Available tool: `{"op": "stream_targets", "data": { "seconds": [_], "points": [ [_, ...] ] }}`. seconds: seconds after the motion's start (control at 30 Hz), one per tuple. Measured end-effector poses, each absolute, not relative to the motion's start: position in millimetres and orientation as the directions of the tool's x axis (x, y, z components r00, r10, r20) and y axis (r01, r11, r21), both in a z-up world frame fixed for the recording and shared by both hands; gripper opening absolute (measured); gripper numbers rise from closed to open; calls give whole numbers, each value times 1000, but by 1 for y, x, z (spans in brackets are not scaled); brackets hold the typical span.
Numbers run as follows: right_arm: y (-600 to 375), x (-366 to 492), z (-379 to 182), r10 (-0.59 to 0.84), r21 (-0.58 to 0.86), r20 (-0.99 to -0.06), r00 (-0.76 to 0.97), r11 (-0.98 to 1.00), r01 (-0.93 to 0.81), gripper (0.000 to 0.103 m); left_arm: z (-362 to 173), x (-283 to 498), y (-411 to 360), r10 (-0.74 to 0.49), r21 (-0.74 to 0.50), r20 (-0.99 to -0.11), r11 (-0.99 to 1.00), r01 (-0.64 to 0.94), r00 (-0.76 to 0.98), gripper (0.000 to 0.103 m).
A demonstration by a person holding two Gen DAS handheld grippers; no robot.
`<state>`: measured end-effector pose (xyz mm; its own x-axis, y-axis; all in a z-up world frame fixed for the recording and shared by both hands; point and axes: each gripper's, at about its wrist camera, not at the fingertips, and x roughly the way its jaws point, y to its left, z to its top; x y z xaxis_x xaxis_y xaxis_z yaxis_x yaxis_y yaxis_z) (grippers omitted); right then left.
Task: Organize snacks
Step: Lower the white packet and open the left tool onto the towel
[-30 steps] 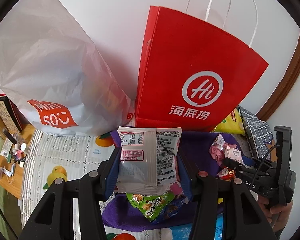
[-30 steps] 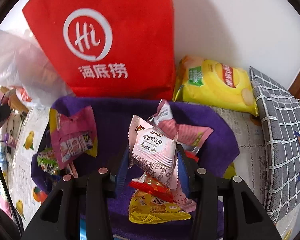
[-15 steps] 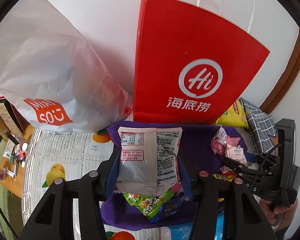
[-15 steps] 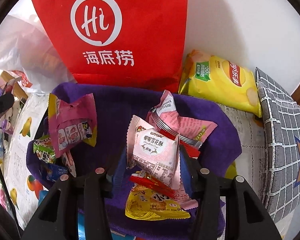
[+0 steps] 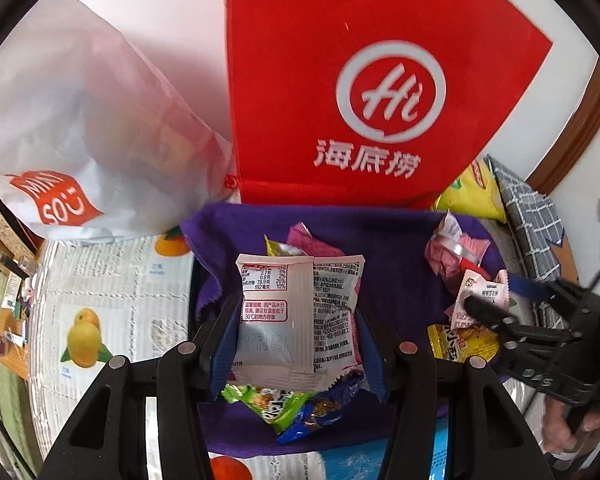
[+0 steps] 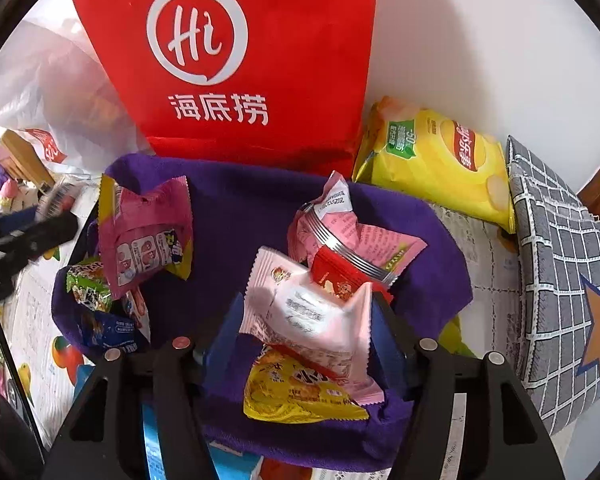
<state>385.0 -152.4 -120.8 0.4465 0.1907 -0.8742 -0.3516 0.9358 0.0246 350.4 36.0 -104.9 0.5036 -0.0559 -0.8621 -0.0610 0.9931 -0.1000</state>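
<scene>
Your left gripper (image 5: 296,320) pinches a white snack packet (image 5: 296,316) by its two side edges, printed back toward the camera. The blue pads press flat on the wrapper, so the packet hangs upright and clear of the pile beneath it. It sits over the near left part of the purple cloth-lined bin (image 5: 392,240), above a green packet (image 5: 272,404) and a blue packet (image 5: 316,420); judge this a carry toward a drop onto that left-hand group.

The jaws of your right gripper (image 6: 306,320) are opening. A pale pink packet (image 6: 308,312) lies tilted between the pads, blurred, and no longer looks squeezed; it rests on a yellow packet (image 6: 300,392) at the near right of the bin. Judge this a release: the pink packet is being left with the right-hand group, which also holds a red packet (image 6: 336,276) and a crumpled pink wrapper (image 6: 356,232).

A pink-and-yellow packet (image 6: 148,236) leans against the bin's left wall.

The red paper bag (image 6: 236,60) stands against the far side of the bin, a white plastic bag (image 5: 72,120) to its left. A yellow crisp bag (image 6: 436,160) lies outside the bin at far right, beside a grey checked cushion (image 6: 560,272).

Before releasing the left packet, keep it clear of the right gripper, which shows at the right edge of the left view.
</scene>
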Motion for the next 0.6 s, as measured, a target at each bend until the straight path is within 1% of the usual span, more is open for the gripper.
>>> {"op": "stream_targets", "data": {
  "seconds": [0.27, 0.6],
  "points": [
    [-168, 381, -103, 220, 66, -847, 484, 947, -315, 64, -123, 355, 16, -35, -60, -891, 997, -41, 452, 52],
    [-166, 378, -101, 234, 67, -844, 483, 939, -338, 64, -137, 359, 7, -58, -73, -910, 997, -21, 412, 52]
  ]
}}
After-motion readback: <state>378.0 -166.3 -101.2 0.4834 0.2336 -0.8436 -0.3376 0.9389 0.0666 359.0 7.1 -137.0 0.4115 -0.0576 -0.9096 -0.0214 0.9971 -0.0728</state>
